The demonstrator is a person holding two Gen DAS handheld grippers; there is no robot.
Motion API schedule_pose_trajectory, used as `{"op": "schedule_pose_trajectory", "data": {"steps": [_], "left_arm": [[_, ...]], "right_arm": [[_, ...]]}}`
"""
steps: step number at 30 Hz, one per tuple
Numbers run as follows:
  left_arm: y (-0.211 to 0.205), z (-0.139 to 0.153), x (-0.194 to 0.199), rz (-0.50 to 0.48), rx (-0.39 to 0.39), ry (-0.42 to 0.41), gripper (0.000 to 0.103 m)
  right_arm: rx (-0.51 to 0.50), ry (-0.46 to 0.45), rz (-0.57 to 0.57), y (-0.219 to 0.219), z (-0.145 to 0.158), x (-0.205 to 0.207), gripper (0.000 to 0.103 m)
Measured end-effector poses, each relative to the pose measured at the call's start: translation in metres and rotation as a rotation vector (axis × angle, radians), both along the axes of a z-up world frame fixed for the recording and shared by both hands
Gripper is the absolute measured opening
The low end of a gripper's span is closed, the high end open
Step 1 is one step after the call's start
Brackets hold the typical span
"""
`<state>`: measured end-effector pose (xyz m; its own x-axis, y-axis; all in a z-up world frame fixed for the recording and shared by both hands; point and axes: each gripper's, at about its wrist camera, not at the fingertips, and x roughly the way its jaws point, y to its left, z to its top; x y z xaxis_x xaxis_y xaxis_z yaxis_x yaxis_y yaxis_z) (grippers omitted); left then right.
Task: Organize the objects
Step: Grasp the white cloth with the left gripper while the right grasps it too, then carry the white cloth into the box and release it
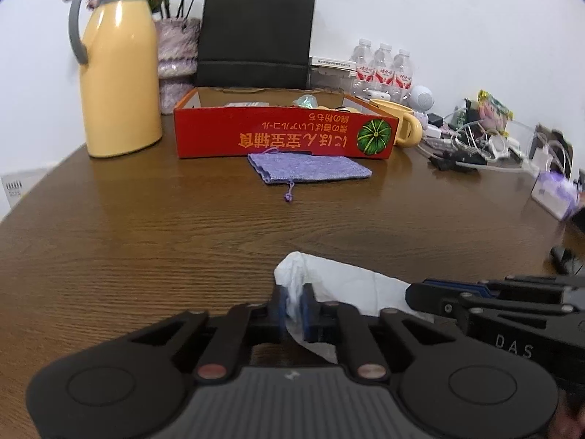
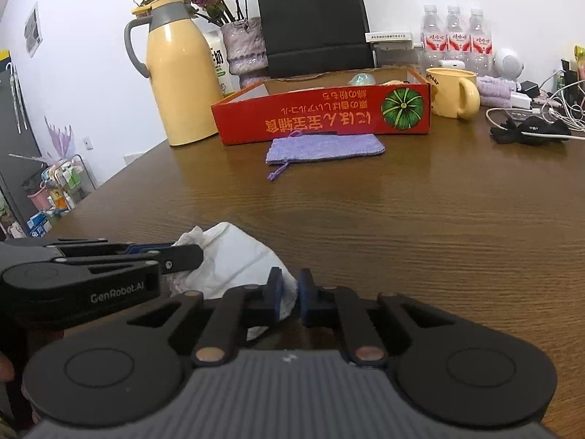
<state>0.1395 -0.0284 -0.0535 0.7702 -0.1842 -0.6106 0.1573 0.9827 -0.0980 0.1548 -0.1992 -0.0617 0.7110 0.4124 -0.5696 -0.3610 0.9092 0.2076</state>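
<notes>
A crumpled white tissue (image 1: 340, 285) lies on the near part of the brown wooden table (image 1: 146, 237). My left gripper (image 1: 294, 307) is shut on the tissue's left end, white paper bunched between its blue pads. In the right wrist view my right gripper (image 2: 290, 292) is shut on the other corner of the tissue (image 2: 237, 256). The left gripper (image 2: 190, 254) comes in from the left there, and the right gripper (image 1: 413, 292) comes in from the right in the left wrist view. A purple drawstring pouch (image 1: 309, 170) lies flat before a red cardboard box (image 1: 285, 135).
Behind the box stand a yellow thermos jug (image 1: 117, 73), a vase of dried flowers (image 1: 175, 58) and a black paper bag (image 1: 256, 36). A yellow mug (image 1: 402, 120), water bottles (image 1: 382, 69) and tangled cables and chargers (image 1: 475, 146) fill the right side.
</notes>
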Motion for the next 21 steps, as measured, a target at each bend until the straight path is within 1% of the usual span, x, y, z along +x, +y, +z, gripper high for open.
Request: {"op": "schedule_pose_trajectory", "data": {"steps": [1,2,4,6,7,8,10,11,12,13,15,16,17,19,20,21], "left_arm": [[0.002,0.004,0.004,-0.003,-0.023,-0.006,0.004],[0.003,0.012,0.008,-0.017,-0.037,-0.032,0.004],[0.004,0.033,0.021,-0.045,-0.028,-0.132,0.004],[0.004,0.056,0.047,-0.058,0.004,-0.217,0.004],[0.005,0.066,0.065,-0.051,0.005,-0.238,0.004],[0.008,0.076,0.089,-0.033,-0.001,-0.244,0.004],[0.014,0.088,0.134,-0.003,-0.005,-0.237,0.004],[0.018,0.093,0.158,0.016,-0.002,-0.242,0.004],[0.019,0.095,0.183,0.027,0.028,-0.246,0.004],[0.023,0.095,0.207,0.053,0.041,-0.243,0.004],[0.034,0.09,0.253,0.095,0.053,-0.208,0.004],[0.039,0.086,0.271,0.116,0.059,-0.192,0.004],[0.044,0.078,0.29,0.138,0.078,-0.159,0.005],[0.051,0.064,0.308,0.153,0.116,-0.124,0.007],[0.054,0.057,0.314,0.146,0.134,-0.111,0.014],[0.057,0.051,0.315,0.131,0.136,-0.114,0.018]], "right_arm": [[-0.004,-0.014,-0.004,-0.001,0.004,0.002,0.01],[-0.006,-0.025,-0.004,-0.002,0.008,0.006,0.01],[-0.013,-0.078,-0.002,-0.001,0.025,0.022,0.01],[-0.012,-0.135,0.006,0.001,0.047,0.046,0.01],[-0.017,-0.18,0.009,0.005,0.061,0.065,0.01],[-0.015,-0.206,0.009,0.008,0.072,0.081,0.01],[-0.004,-0.232,0.014,0.019,0.093,0.128,0.01],[0.007,-0.223,0.017,0.025,0.098,0.151,0.01],[0.027,-0.21,0.016,0.029,0.102,0.173,0.01],[0.048,-0.193,0.013,0.037,0.102,0.199,0.01],[0.089,-0.15,0.013,0.053,0.098,0.236,0.01],[0.094,-0.132,0.013,0.064,0.092,0.255,0.01],[0.096,-0.115,0.018,0.073,0.087,0.269,0.01],[0.086,-0.054,0.033,0.092,0.07,0.295,0.011],[0.067,-0.018,0.045,0.099,0.062,0.305,0.012],[0.066,0.002,0.056,0.103,0.055,0.311,0.015]]}}
